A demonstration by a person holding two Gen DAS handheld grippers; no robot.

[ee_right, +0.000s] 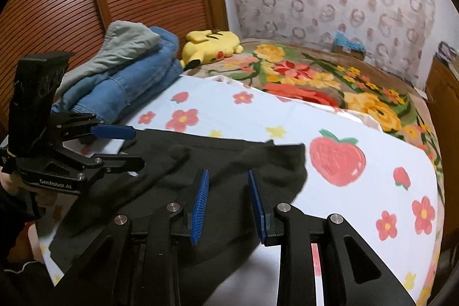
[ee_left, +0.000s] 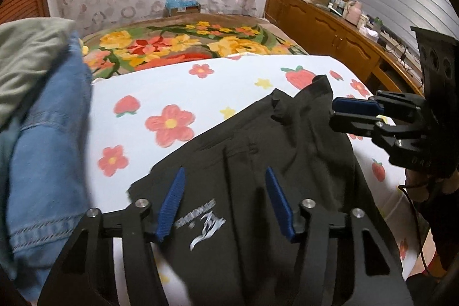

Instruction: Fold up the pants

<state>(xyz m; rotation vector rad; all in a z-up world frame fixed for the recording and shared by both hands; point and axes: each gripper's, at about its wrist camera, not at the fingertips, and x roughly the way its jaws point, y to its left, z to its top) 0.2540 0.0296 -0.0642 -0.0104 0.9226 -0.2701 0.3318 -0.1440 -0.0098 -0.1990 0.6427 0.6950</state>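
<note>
Black pants (ee_left: 258, 139) with a silver logo (ee_left: 205, 228) lie partly folded on a white sheet printed with flowers and strawberries (ee_left: 172, 82). My left gripper (ee_left: 224, 171) hovers open just above the logo end, with nothing between its blue pads. In the right wrist view the left gripper (ee_right: 139, 146) sits at the pants' left edge. My right gripper (ee_right: 228, 172) stands open with a narrower gap over the other end of the pants (ee_right: 275, 159), and no cloth is pinched. The left wrist view shows the right gripper (ee_left: 332, 115) at the pants' right side, near a raised fold.
A stack of folded blue jeans and a green garment (ee_right: 129, 76) lies at the sheet's left, with a yellow plush toy (ee_right: 212, 45) behind it. A floral blanket (ee_left: 178, 45) covers the far bed. A wooden cabinet (ee_left: 330, 30) runs along the right.
</note>
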